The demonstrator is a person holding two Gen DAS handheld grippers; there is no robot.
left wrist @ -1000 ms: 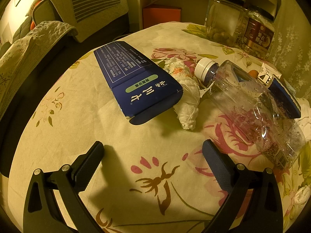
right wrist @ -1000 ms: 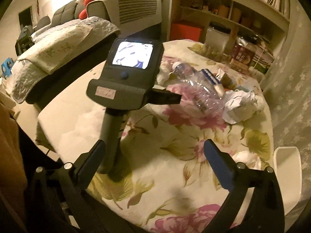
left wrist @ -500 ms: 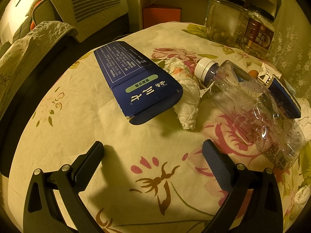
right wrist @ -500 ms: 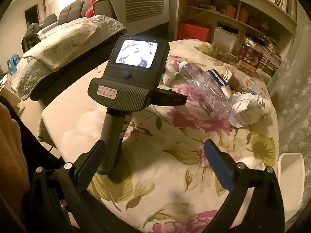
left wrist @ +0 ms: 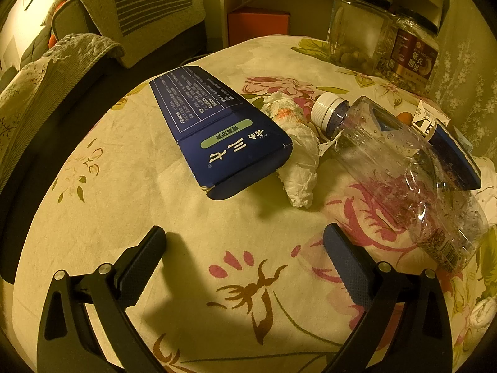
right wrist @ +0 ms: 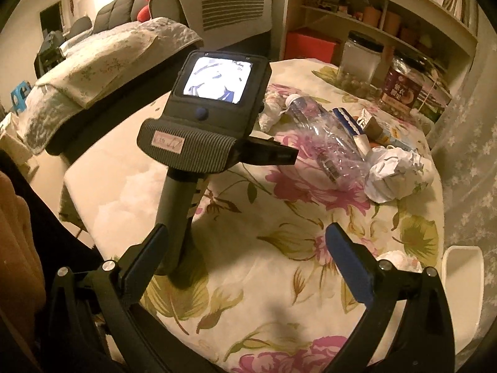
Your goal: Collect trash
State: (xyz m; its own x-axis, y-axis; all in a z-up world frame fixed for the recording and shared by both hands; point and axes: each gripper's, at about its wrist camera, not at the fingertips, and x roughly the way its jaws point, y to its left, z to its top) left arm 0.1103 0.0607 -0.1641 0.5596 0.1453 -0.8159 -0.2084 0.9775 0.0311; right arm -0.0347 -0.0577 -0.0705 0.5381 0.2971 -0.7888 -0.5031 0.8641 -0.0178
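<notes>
**Trash scattered on the flowered table, both grippers empty**

Floral cloth covers the round table [left wrist: 130, 217], lit warm and dim, with a covered sofa and open shelves behind it. Nearest the left wrist camera, the left gripper [left wrist: 243, 239] hangs low over bare cloth, jaws spread wide with nothing between them. Judging by its aim, it is lined up for the flattened dark blue cardboard box [left wrist: 217, 130] lying just ahead, print side up and slightly raised at its near edge, which should give a finger something to catch. Touching the box's right side is a crumpled white tissue wad [left wrist: 298, 149], and beside that a clear empty plastic bottle with a white cap [left wrist: 397, 168] lies on its side, cap toward the tissue. A second, smaller blue carton [left wrist: 456, 161] sits behind the bottle, partly hidden by it.

From the right wrist view, the right gripper [right wrist: 245, 242] is also released and holds nothing, further back from the litter. The left gripper's grey handle and its lit screen [right wrist: 214, 108] fill the view between it and the box. A large ball of crumpled white paper [right wrist: 397, 174] rests near the bottle's base, and a white bin rim [right wrist: 462, 279] shows at the table's right edge, likely where trash goes. Two glass jars [left wrist: 385, 43] at the far edge look like keepers, not trash.
</notes>
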